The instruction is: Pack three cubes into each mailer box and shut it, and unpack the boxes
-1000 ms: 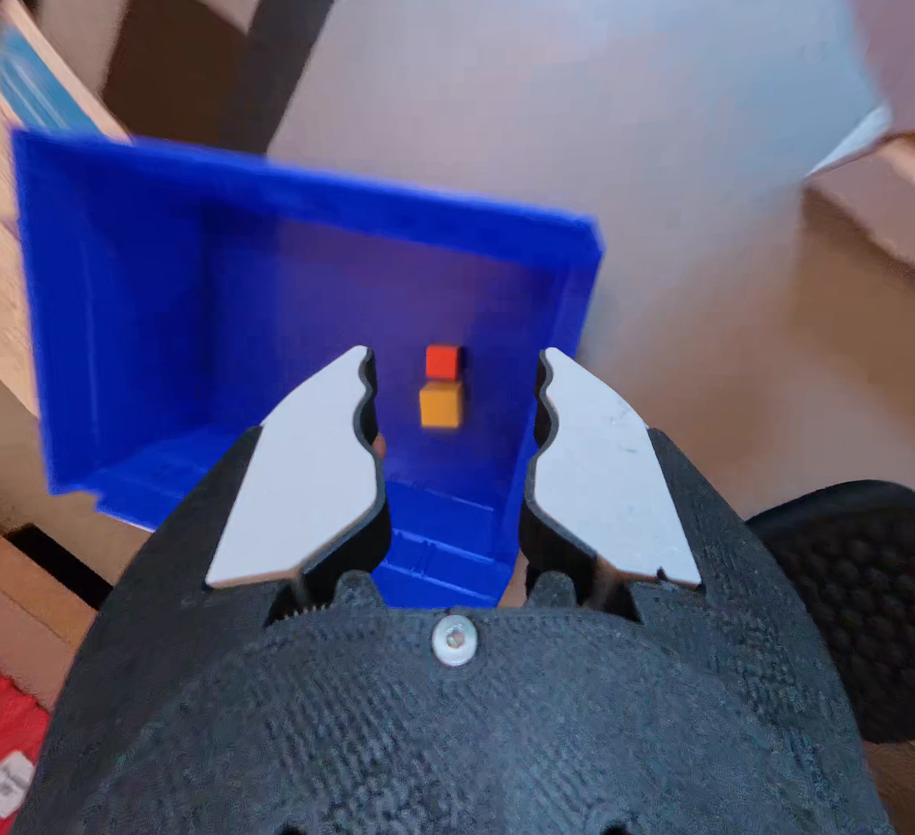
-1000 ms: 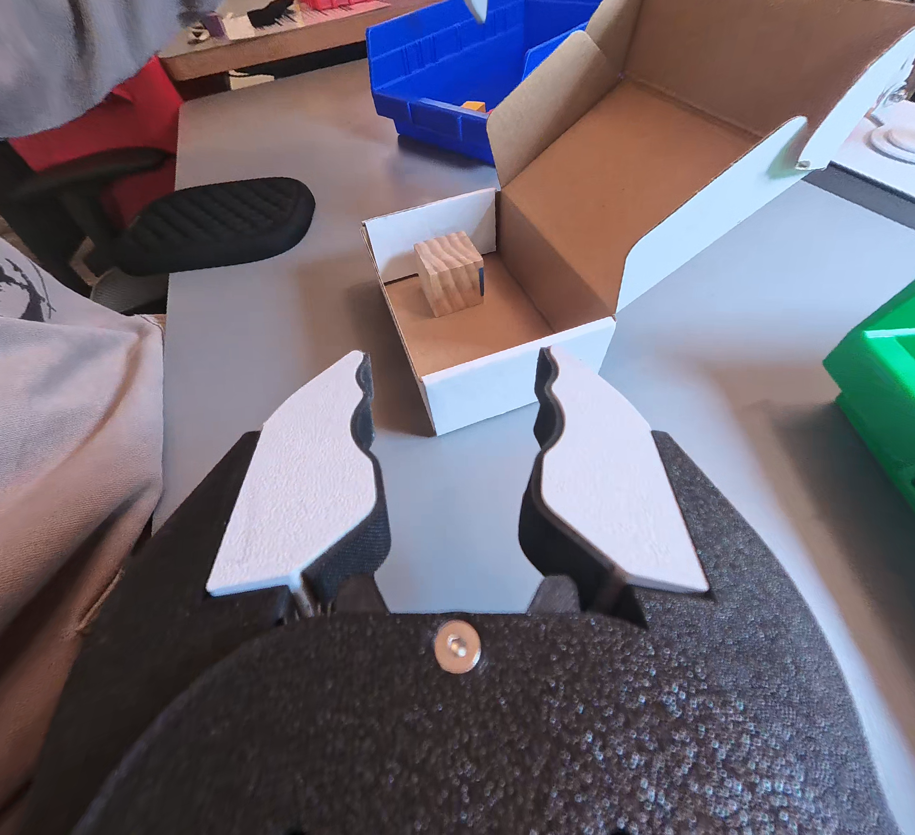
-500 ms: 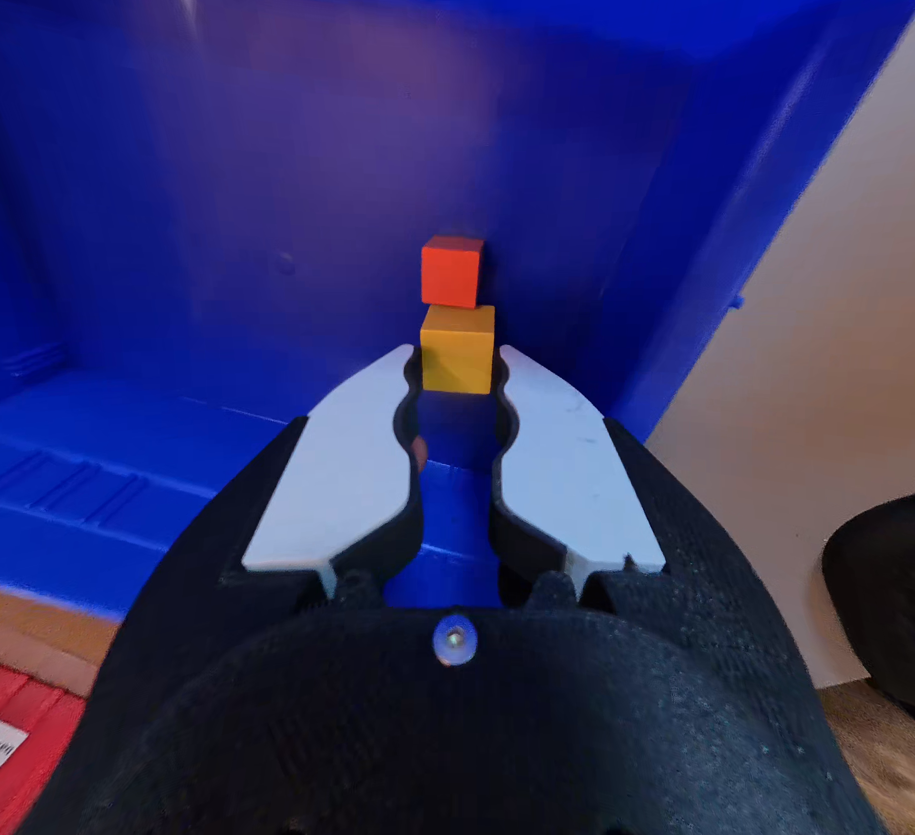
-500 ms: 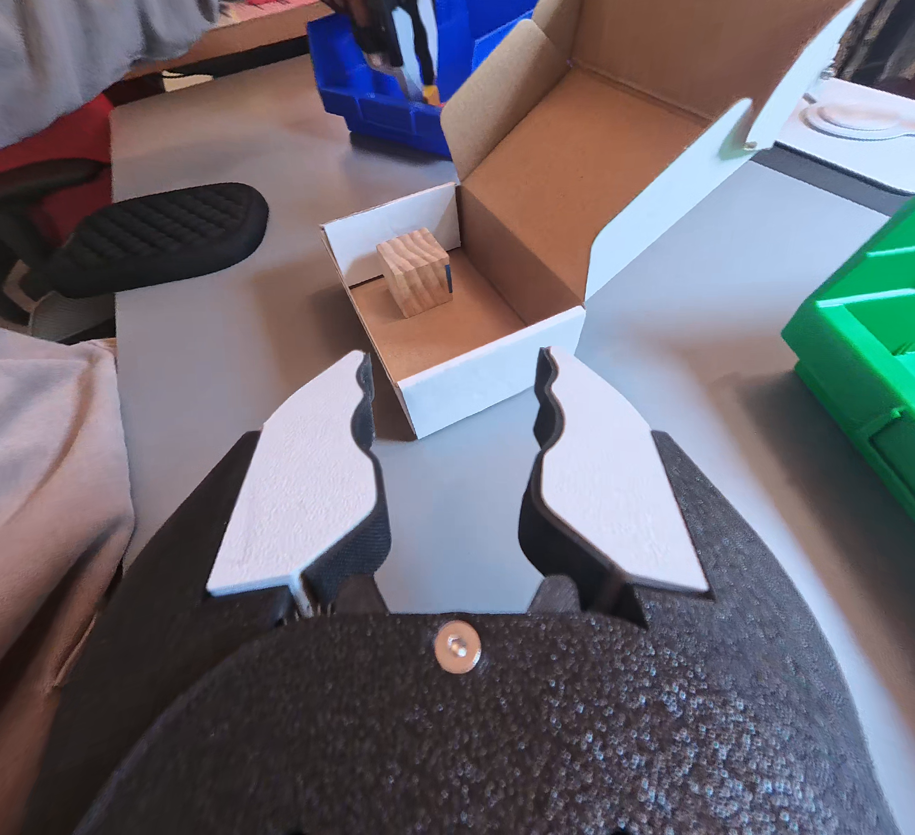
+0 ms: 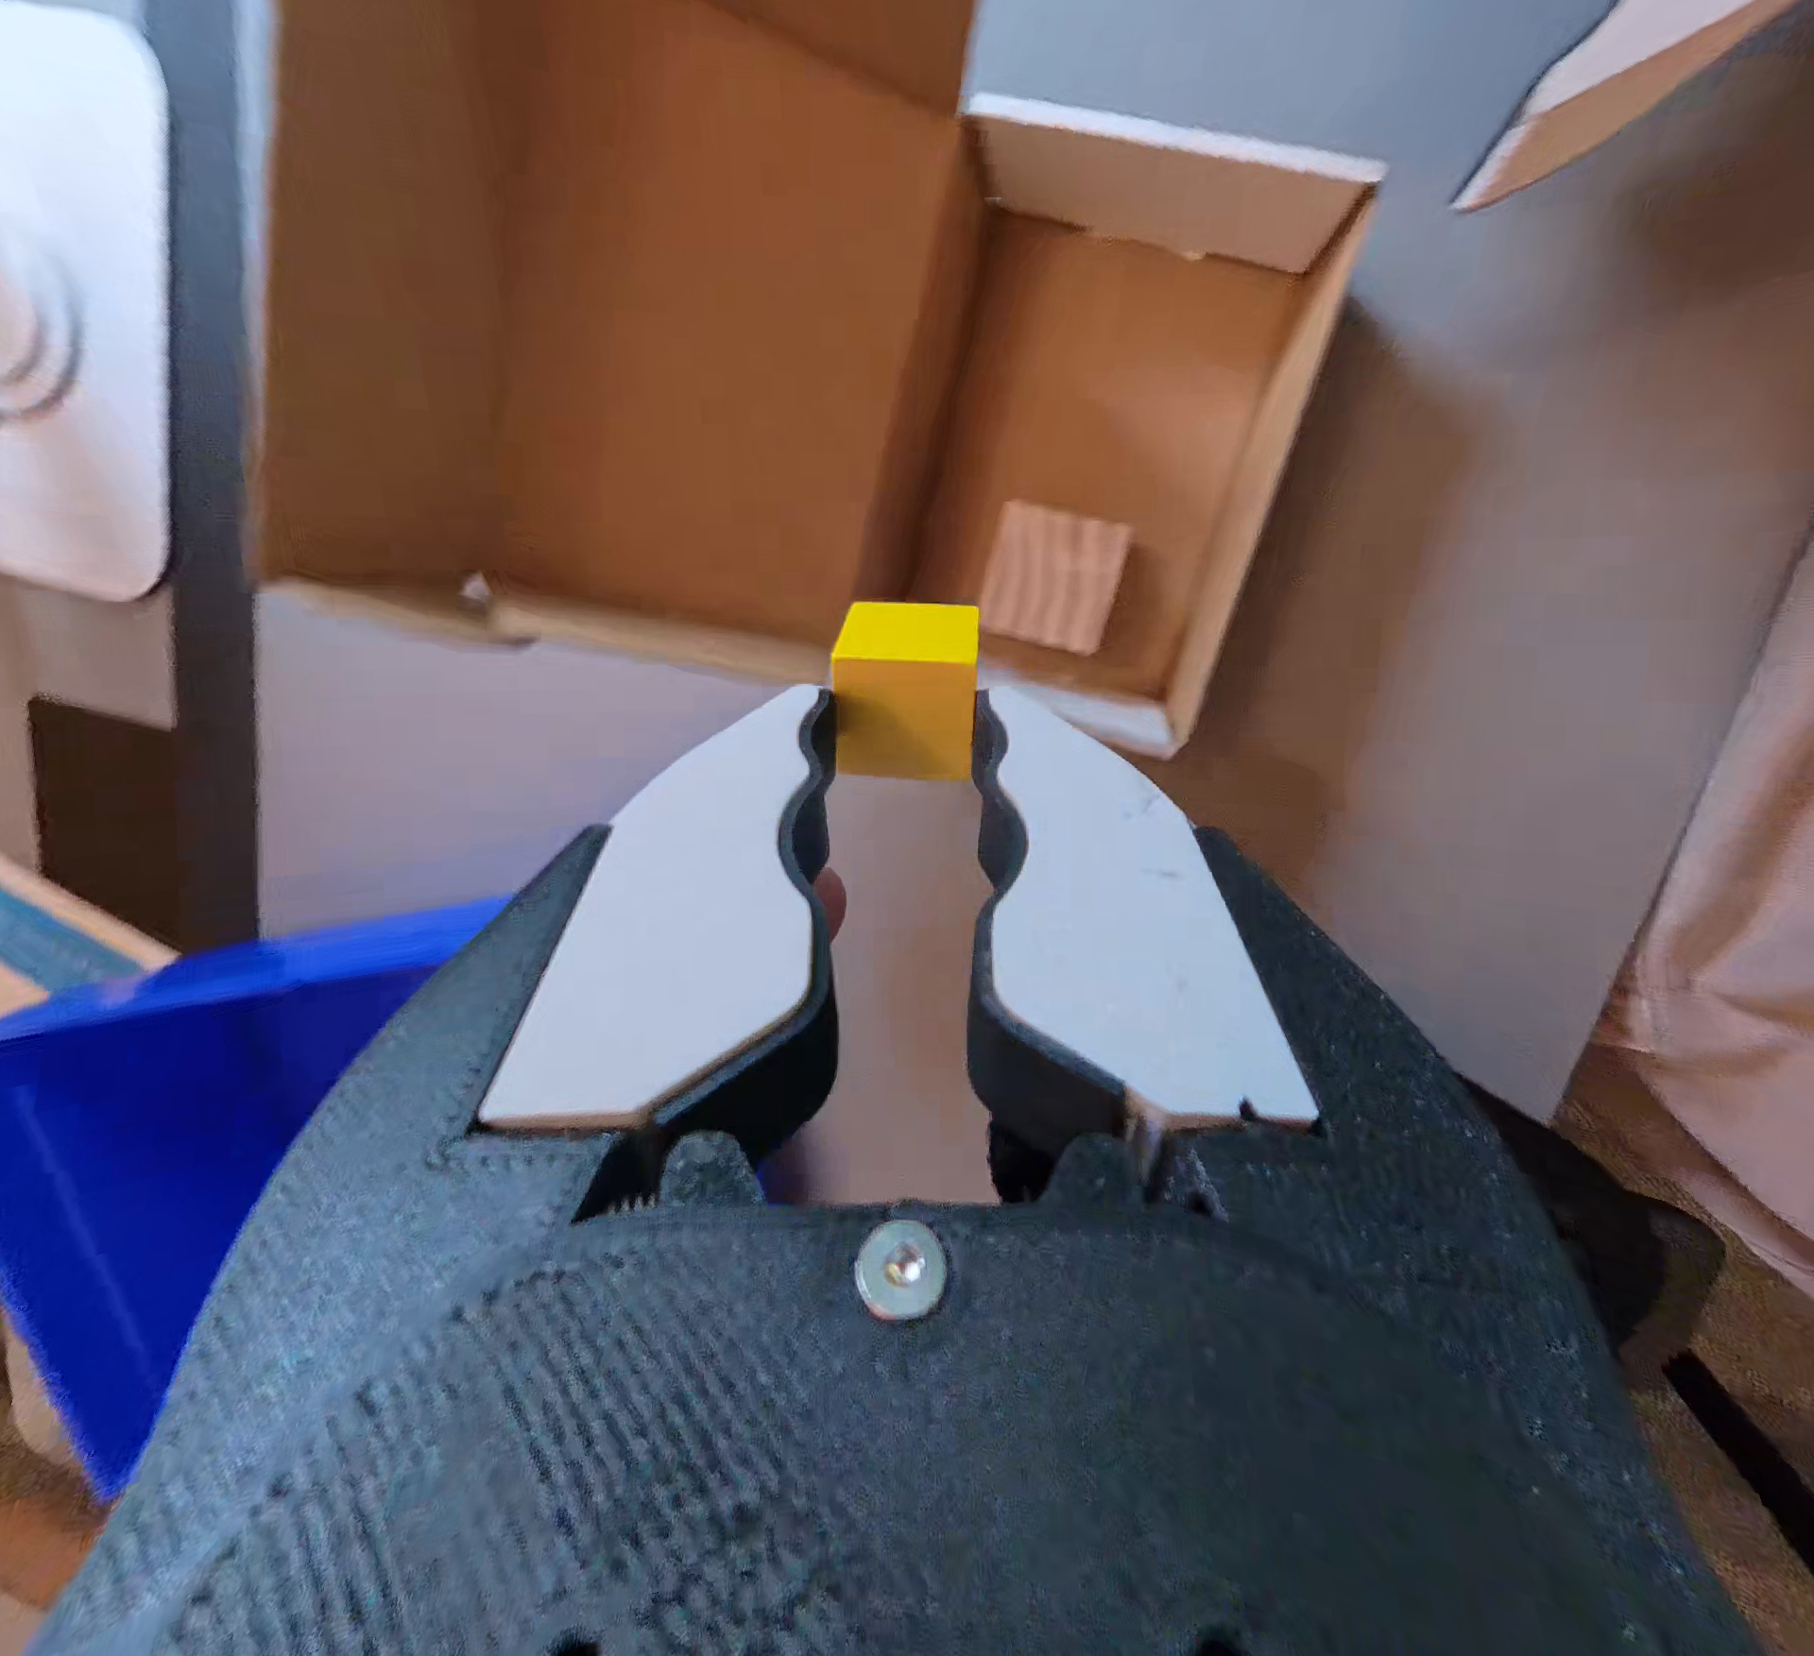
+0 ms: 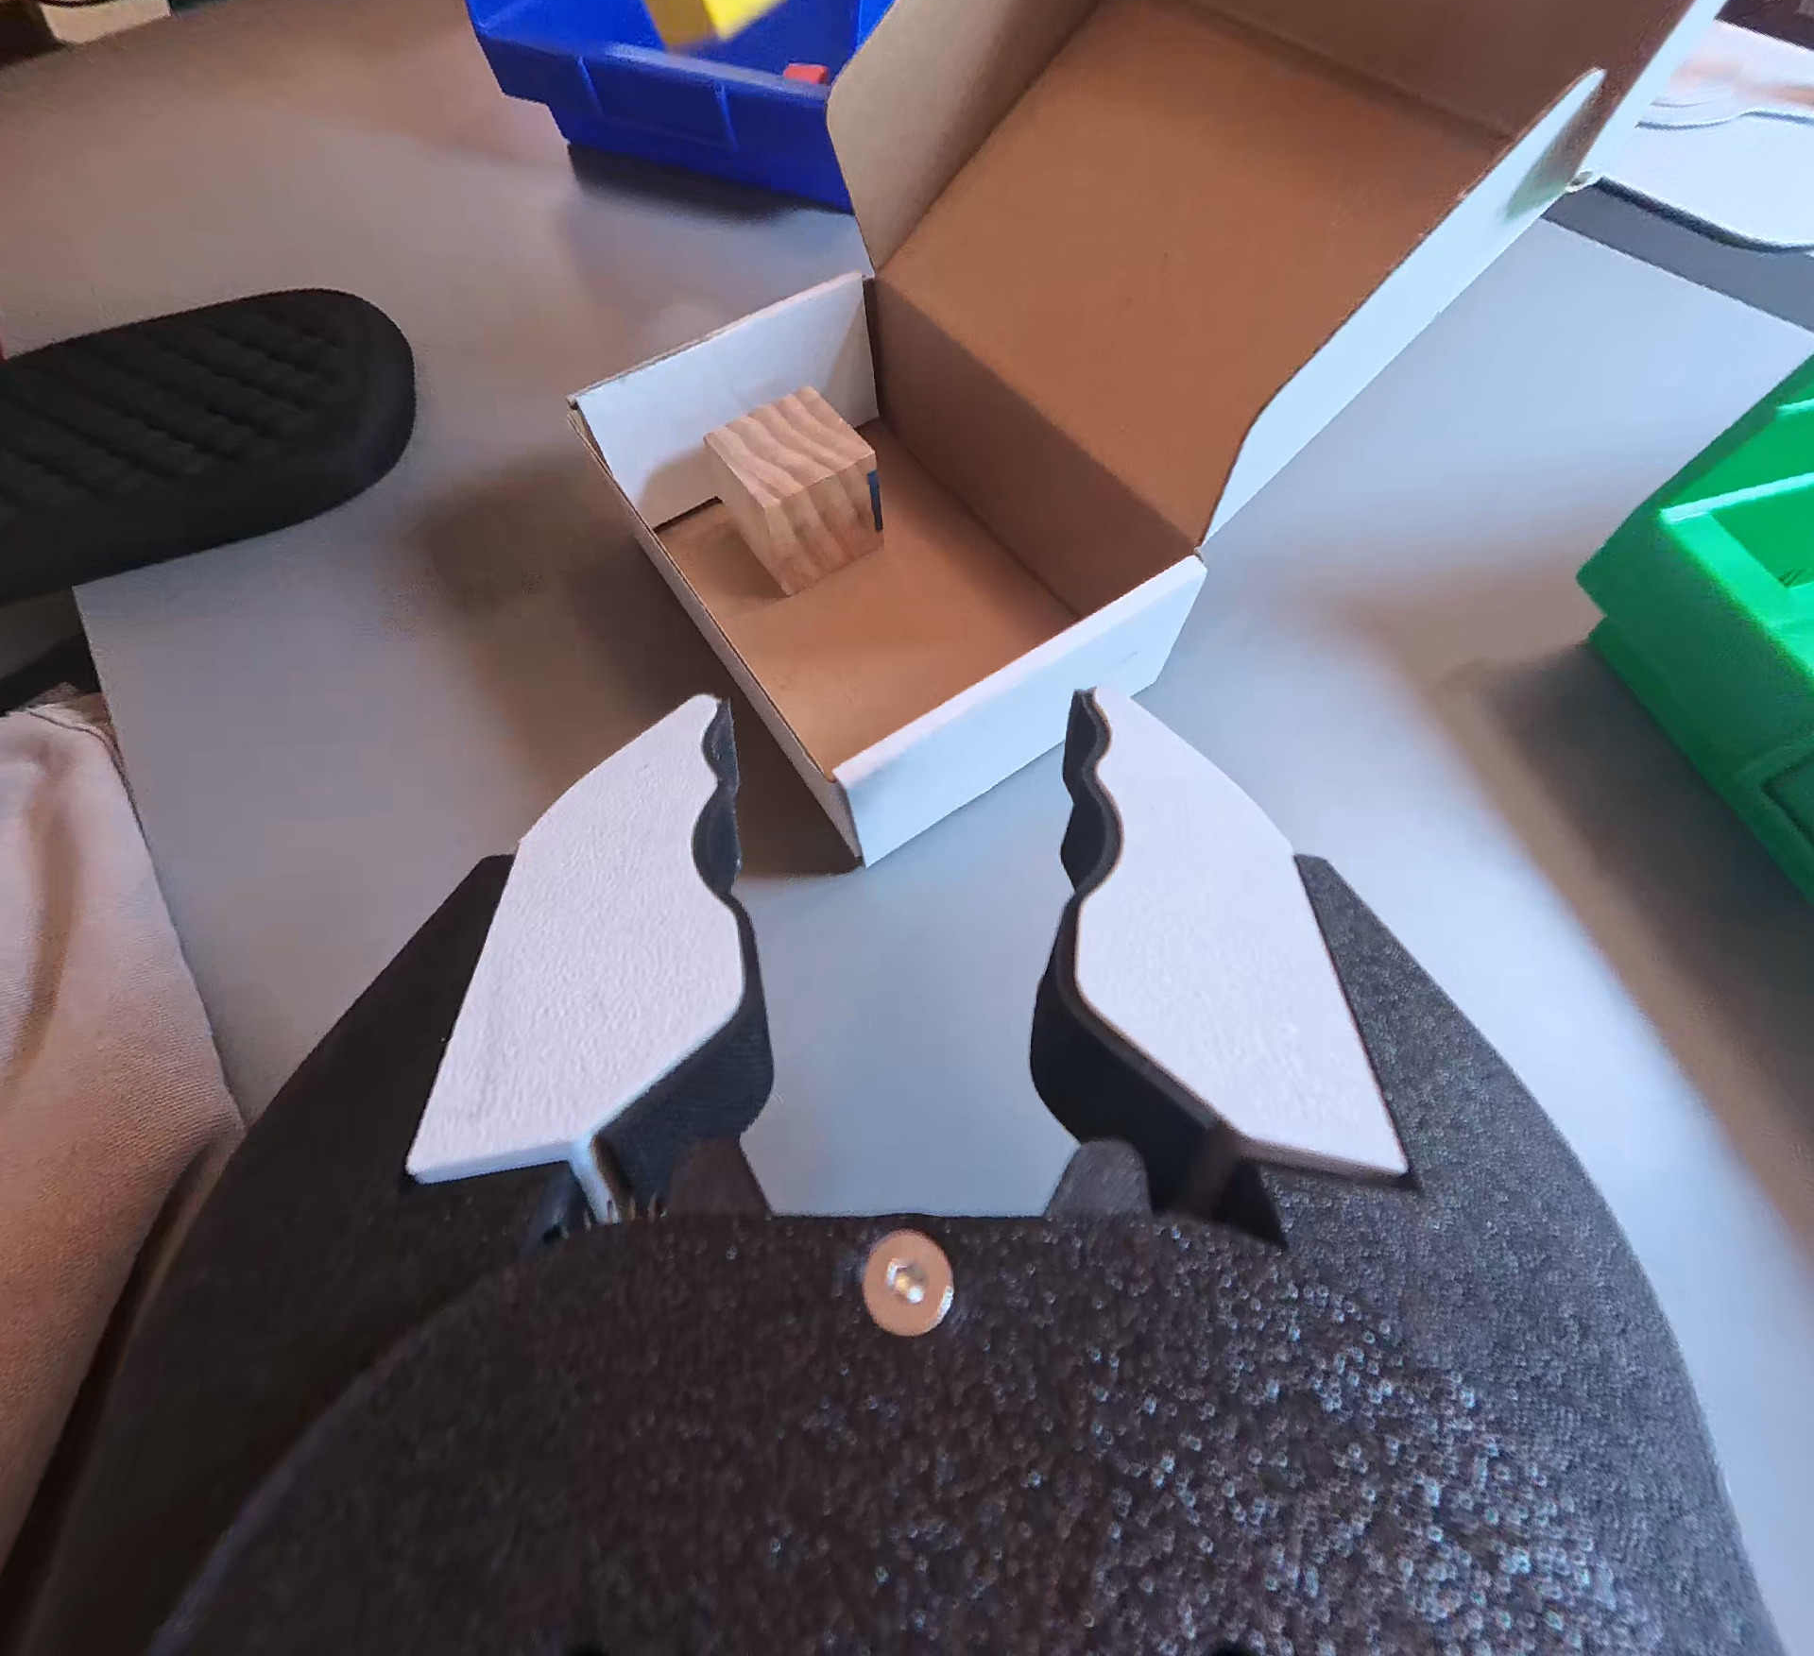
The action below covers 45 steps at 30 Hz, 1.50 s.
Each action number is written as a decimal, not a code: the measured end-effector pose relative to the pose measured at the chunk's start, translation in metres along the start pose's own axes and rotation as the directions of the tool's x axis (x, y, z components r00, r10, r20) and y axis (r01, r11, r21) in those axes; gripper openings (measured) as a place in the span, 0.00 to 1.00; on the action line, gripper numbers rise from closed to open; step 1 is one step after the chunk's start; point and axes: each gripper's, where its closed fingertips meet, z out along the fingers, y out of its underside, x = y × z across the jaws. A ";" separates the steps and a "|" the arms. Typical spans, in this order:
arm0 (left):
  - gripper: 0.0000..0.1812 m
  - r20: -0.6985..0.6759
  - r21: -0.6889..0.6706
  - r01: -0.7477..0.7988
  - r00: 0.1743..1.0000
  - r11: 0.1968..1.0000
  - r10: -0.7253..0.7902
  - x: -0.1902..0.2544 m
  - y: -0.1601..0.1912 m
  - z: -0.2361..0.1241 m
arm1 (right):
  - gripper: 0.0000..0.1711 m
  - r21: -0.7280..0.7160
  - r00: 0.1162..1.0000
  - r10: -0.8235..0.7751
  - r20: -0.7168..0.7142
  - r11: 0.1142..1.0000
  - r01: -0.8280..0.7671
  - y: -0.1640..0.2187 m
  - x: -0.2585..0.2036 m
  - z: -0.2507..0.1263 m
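Our left gripper (image 5: pixel 903 711) pinches the yellow cube (image 5: pixel 905 688) above the mailer box (image 6: pixel 982 627), lid upright. Our right gripper (image 6: pixel 901 716) gapes before it. A wooden cube (image 6: pixel 793 488) sits inside; blue bin (image 6: pixel 628 48) behind.

1. On your grey table (image 6: pixel 324 726), a green bin (image 6: pixel 1708 627) sits at the right edge, well apart from the blue bin (image 6: pixel 687 97) at the far side.
2. A black padded armrest (image 6: pixel 186 441) juts in at your left, against the table's edge.
3. A flat white object (image 5: pixel 74 304) lies across a dark gap from the table; its kind is unclear.
4. Beige cloth (image 6: pixel 79 971) fills your lower left corner.
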 end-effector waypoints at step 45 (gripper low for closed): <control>0.20 0.107 0.036 0.065 0.992 0.997 -0.068 -0.057 0.025 0.007 | 0.37 -0.006 1.000 -0.023 -0.017 1.000 0.023 0.007 0.002 -0.003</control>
